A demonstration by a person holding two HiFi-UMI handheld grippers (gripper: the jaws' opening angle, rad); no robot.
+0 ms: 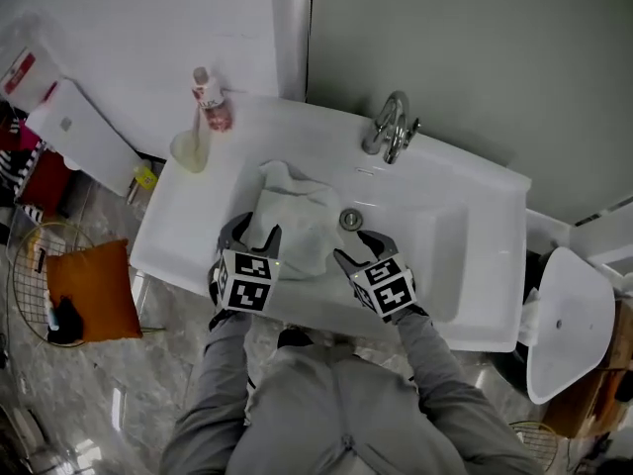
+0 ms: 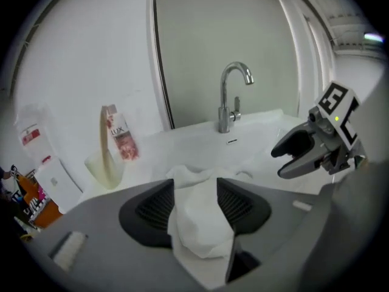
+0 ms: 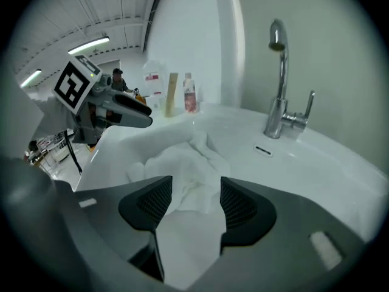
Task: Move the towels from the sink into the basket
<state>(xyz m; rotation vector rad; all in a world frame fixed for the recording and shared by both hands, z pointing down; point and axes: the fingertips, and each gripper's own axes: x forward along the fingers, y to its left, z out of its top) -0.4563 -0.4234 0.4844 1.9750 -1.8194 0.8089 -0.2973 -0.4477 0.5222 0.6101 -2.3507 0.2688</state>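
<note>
While both pairs of jaws stand about half open, holding nothing, towel (image 1: 292,221) lies bunched in sink (image 1: 445,236), 9 o'clock of drain (image 1: 351,219). Left gripper (image 1: 253,234) at towel's 8 o'clock, right gripper (image 1: 358,250) at 4 o'clock. Risk: shallow pinch on loose fold, towel slips during lift.

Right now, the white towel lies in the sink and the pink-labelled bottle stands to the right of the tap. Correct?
No. The head view shows the pink-labelled bottle to the left of the tap; the white towel does lie in the sink.
</note>
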